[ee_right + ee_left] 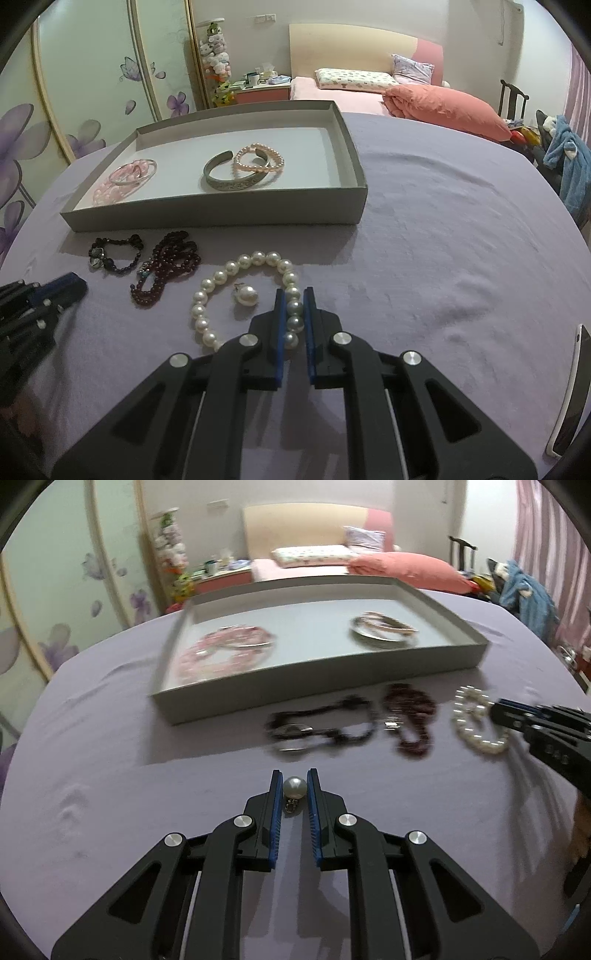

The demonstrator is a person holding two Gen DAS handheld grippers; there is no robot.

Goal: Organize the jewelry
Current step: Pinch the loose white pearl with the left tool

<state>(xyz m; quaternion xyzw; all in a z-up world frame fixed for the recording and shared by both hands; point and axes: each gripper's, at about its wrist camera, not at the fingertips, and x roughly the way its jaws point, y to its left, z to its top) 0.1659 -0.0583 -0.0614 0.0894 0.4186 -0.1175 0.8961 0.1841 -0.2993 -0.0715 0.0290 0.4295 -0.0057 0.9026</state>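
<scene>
My left gripper [294, 781] is shut on a single pearl earring [294, 787], low over the lilac cloth; in the right wrist view the left gripper [79, 286] enters at the left edge. My right gripper [294, 295] is shut on the white pearl bracelet [221, 275], pinching the beads on its right side. In the left wrist view the right gripper [495, 710] meets that bracelet [476, 738] at the right. A second loose pearl earring [245, 295] lies inside the bracelet's loop. The grey tray [214, 216] holds a silver cuff [236, 177], a pink pearl bracelet [258, 158] and a pink bead bracelet with a silver bangle [133, 173].
A black bead bracelet [114, 254] and a dark red bead string [166, 266] lie between the tray and the grippers. A phone [569, 387] rests at the table's right edge. Behind the table stand a bed with a pink duvet [443, 103] and a chair with clothes.
</scene>
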